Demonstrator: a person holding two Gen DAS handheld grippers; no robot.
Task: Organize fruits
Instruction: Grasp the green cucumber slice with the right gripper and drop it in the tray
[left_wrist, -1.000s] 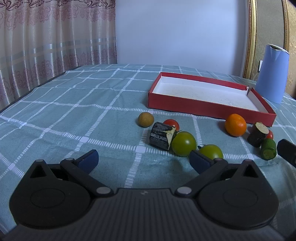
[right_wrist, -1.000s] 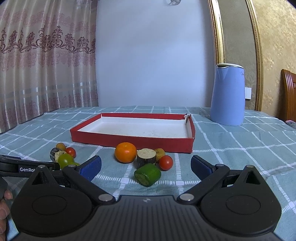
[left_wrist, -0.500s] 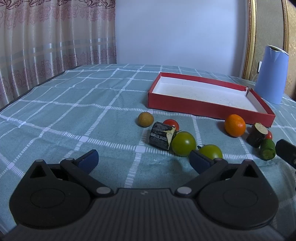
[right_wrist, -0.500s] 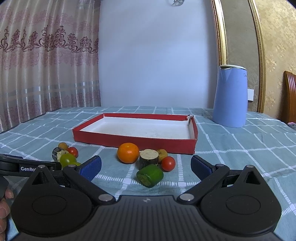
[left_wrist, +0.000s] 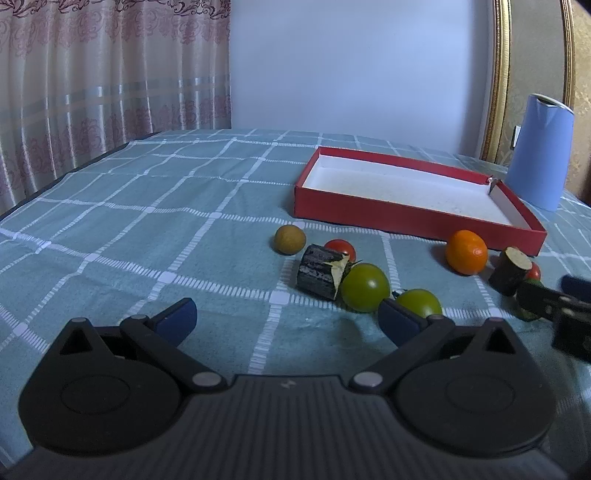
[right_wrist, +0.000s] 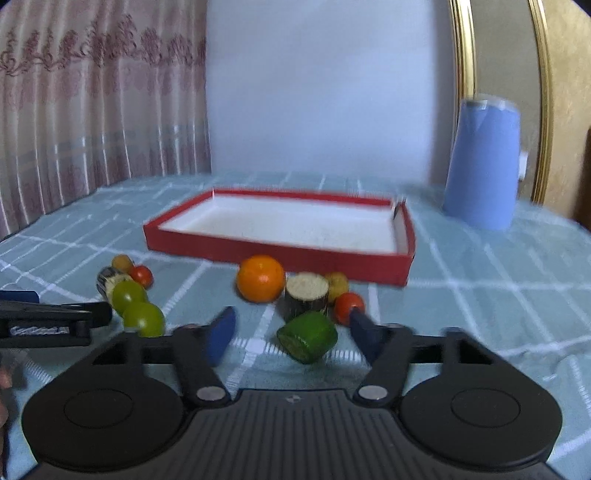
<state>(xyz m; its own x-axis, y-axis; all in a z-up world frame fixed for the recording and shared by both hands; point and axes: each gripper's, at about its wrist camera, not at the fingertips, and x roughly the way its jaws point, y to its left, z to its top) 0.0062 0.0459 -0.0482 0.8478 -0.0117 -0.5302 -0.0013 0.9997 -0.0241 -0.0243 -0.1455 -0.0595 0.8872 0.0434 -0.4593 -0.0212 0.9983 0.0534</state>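
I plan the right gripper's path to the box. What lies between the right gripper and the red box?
In the right wrist view, a green cylinder piece lies between the open right gripper fingers; beyond it, a dark cut cylinder and an orange precede the red box.

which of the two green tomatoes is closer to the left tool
The smaller green tomato, right behind the left tool's right fingertip. The bigger green tomato sits farther back, against the dark cut chunk.
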